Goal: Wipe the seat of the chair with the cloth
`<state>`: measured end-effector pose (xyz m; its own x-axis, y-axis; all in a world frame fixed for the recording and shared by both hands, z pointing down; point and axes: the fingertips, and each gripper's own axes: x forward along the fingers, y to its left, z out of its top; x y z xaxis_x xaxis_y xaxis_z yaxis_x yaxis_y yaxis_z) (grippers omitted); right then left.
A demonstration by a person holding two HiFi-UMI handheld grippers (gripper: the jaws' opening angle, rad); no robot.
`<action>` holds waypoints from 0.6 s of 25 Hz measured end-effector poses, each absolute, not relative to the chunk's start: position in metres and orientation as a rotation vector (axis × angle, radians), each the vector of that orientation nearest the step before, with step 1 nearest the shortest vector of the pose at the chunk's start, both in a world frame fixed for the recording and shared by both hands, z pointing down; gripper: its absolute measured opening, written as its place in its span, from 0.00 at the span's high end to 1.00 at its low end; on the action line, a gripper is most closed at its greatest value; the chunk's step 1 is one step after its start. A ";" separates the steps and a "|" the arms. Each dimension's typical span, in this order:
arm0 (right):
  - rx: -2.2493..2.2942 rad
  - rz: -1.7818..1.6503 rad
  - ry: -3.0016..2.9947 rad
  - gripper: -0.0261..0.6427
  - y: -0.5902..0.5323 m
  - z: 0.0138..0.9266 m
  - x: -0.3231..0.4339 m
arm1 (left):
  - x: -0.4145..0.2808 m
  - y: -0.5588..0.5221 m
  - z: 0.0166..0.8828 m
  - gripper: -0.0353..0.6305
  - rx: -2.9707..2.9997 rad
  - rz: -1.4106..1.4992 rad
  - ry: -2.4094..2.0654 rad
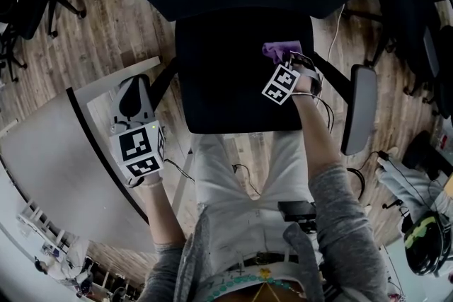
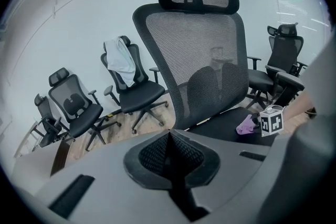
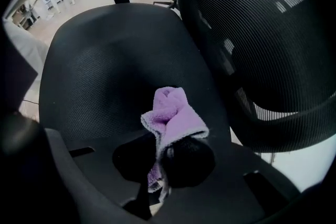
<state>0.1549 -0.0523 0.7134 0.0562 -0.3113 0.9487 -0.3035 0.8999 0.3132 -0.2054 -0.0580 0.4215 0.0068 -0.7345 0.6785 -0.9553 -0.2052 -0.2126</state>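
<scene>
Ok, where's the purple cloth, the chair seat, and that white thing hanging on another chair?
purple cloth (image 3: pixel 173 113), right gripper view, its bunched top.
chair seat (image 1: pixel 219 74), head view, bare middle.
white cloth (image 2: pixel 119 63), left gripper view, its draped middle.

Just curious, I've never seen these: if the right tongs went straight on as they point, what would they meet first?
Probably the chair seat: the right tongs are shut on a purple cloth, which leads and would press into the seat first, if it isn't touching already.

A crumpled purple cloth (image 1: pixel 281 49) is bunched over the black mesh chair seat's (image 1: pixel 226 81) far right, upper middle of the head view.
</scene>
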 end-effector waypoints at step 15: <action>0.594 0.061 -1.498 0.89 -0.044 0.706 0.203 | -0.203 -0.058 0.422 0.93 1.981 0.999 -1.746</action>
